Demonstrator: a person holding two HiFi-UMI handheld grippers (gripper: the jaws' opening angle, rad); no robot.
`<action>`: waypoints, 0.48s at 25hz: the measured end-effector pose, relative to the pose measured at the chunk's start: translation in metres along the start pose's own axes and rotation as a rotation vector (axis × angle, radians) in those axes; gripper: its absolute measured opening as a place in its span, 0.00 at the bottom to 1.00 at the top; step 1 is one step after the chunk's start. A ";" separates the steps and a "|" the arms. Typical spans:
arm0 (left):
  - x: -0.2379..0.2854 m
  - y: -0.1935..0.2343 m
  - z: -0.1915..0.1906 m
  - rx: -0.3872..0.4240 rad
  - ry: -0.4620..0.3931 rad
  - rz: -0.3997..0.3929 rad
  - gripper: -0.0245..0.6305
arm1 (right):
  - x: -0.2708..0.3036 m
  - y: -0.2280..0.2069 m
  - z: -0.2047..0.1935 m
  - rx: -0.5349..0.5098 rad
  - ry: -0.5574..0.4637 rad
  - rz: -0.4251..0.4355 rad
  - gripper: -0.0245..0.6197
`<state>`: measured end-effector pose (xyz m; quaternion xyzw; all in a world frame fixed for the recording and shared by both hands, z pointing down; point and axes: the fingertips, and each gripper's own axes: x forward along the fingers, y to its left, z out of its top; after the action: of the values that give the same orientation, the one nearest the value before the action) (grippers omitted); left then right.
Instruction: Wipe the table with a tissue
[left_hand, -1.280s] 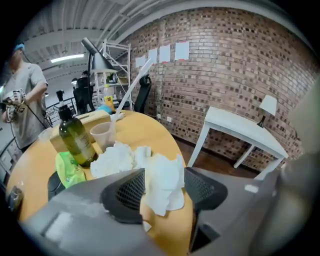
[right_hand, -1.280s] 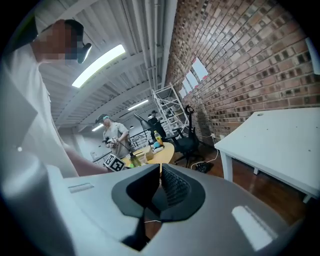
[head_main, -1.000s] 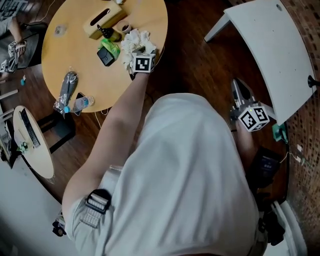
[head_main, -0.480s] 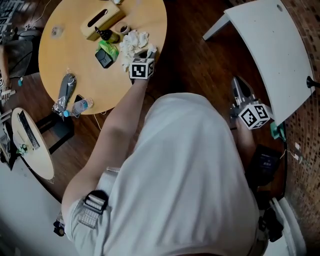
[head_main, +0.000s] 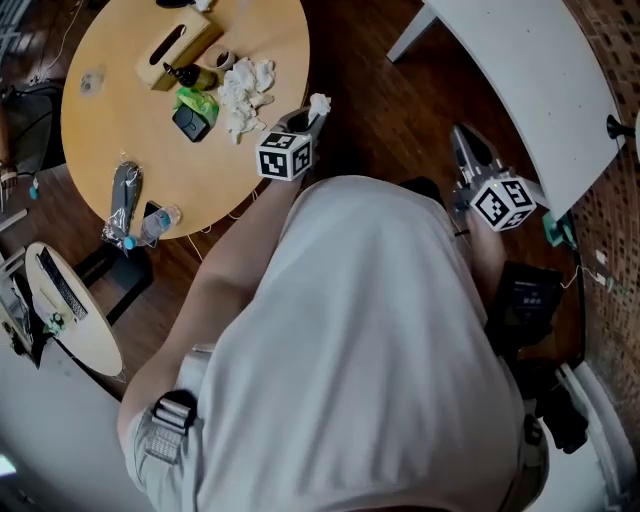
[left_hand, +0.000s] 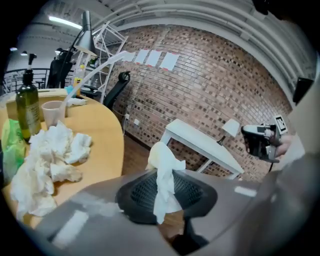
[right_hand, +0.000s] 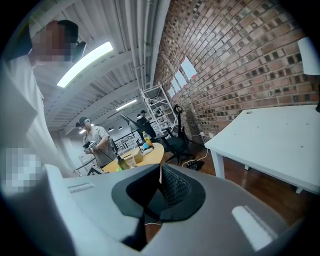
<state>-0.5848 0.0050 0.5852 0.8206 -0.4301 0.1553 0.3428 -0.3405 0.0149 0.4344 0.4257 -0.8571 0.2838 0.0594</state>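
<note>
- While the left gripper hangs just off the rim of the round light-wood table, its jaws, which have just been closing, pinch a small crumpled white tissue.
- A heap of crumpled white tissues lies on the table near that rim.
- The right gripper, its jaws together and empty, is well apart beside a white rectangular table.

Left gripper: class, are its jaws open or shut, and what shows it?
Shut on a tissue. The jaws of the left gripper have just been closing and pinch it; it sticks up between them.
</note>
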 end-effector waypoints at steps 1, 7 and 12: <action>0.003 -0.011 -0.001 0.016 0.000 -0.040 0.16 | -0.002 -0.002 -0.001 0.004 -0.003 -0.011 0.06; 0.002 -0.034 -0.004 0.100 0.002 -0.166 0.16 | -0.005 -0.009 -0.013 0.057 -0.033 -0.055 0.06; 0.018 -0.061 0.029 0.217 -0.045 -0.196 0.16 | -0.026 -0.036 -0.004 0.087 -0.062 -0.079 0.06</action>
<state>-0.5260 -0.0020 0.5487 0.8942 -0.3360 0.1481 0.2561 -0.2969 0.0183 0.4448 0.4700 -0.8279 0.3049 0.0255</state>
